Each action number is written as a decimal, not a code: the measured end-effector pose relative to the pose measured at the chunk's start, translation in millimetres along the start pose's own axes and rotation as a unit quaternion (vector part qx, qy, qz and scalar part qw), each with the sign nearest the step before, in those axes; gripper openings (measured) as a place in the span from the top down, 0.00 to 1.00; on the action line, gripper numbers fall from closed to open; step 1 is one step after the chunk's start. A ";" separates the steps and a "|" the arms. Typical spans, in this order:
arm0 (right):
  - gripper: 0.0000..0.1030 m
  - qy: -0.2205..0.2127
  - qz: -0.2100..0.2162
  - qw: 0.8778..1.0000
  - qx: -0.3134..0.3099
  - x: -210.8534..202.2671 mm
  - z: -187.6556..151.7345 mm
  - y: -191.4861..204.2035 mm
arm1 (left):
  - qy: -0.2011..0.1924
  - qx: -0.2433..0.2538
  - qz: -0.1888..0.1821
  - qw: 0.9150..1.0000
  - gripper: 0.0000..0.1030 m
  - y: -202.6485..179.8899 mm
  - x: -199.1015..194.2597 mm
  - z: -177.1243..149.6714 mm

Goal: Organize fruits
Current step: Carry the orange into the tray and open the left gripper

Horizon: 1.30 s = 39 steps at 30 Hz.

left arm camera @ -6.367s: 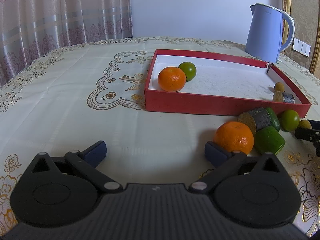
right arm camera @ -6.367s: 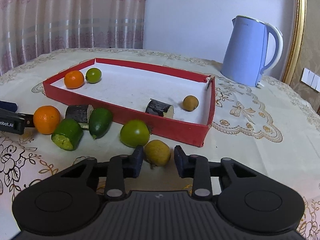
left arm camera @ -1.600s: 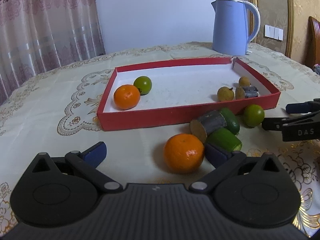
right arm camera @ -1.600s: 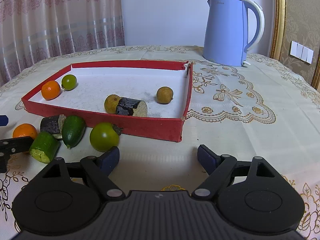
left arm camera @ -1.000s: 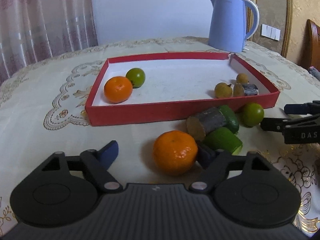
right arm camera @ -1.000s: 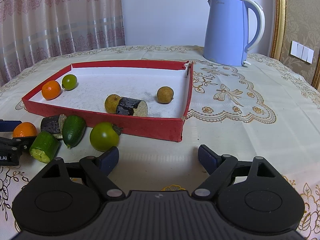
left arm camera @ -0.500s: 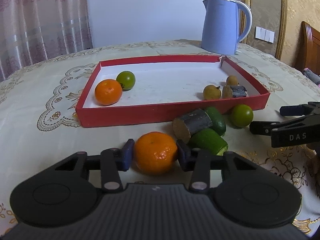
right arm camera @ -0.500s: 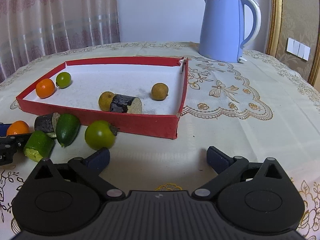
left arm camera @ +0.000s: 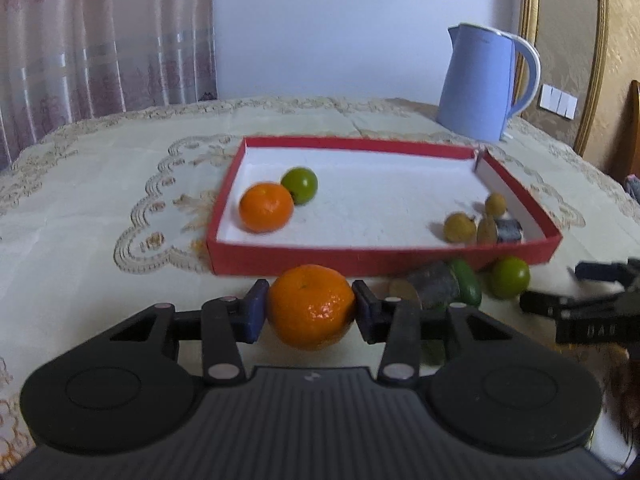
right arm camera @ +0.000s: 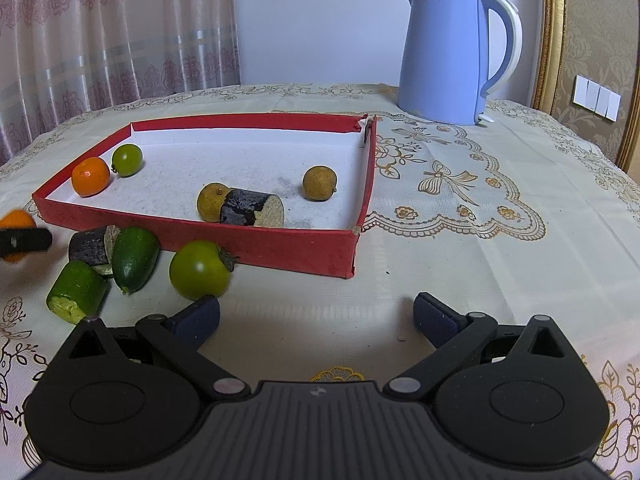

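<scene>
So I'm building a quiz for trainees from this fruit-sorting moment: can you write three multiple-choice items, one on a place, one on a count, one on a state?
1. Where does the blue kettle stand?
A. inside the red tray
B. on the table beyond the tray's far right corner
C. in front of the tray

2. How many oranges lie inside the red tray?
A. none
B. one
C. three

3. What is the left gripper doing?
A. gripping an orange
B. standing open and empty
C. gripping a green tomato

Answers: 1 B, the kettle sits on the cloth behind the tray. 2 B, a single tray orange lies beside a green fruit. 3 A, its fingers press both sides of the held orange.
</scene>
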State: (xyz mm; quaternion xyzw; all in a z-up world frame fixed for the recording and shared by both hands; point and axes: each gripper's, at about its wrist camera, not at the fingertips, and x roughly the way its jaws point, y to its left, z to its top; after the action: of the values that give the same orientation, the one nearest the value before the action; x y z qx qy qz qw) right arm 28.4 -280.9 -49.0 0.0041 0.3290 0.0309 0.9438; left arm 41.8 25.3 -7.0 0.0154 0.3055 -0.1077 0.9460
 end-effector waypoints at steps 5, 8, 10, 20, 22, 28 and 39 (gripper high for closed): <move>0.00 0.000 0.000 1.000 0.000 0.0 0.1 -0.4 | -0.011 0.017 0.006 1.000 0.60 -9.3 10.3 23.2; 0.00 0.000 0.000 1.000 0.000 -0.1 0.1 -0.3 | -0.019 0.020 0.008 1.000 0.60 -15.4 21.7 36.4; 0.00 0.000 0.000 1.000 0.000 -0.2 0.2 -0.4 | -0.016 0.022 0.011 1.000 0.60 -19.4 31.9 42.3; 0.00 0.000 0.000 1.000 0.000 -0.4 0.2 -0.5 | 0.014 0.036 0.029 0.999 0.60 -34.0 90.8 58.9; 0.00 0.000 0.000 1.000 0.000 -0.5 0.4 -0.6 | 0.019 0.034 0.032 0.999 0.60 -34.1 99.5 58.1; 0.00 0.000 0.000 1.000 0.000 -0.5 0.3 -0.4 | 0.019 0.029 0.033 0.999 0.60 -31.8 112.1 52.9; 0.00 0.000 0.000 1.000 0.000 -0.7 0.6 -0.5 | -0.018 0.045 0.036 0.998 0.19 -37.8 97.6 50.6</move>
State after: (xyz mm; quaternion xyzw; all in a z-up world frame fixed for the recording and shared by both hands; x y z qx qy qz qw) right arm 28.3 -281.4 -48.2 0.0037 0.3291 0.0308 0.9438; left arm 139.9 -35.4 -21.2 0.0668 0.2820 -0.0874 0.9531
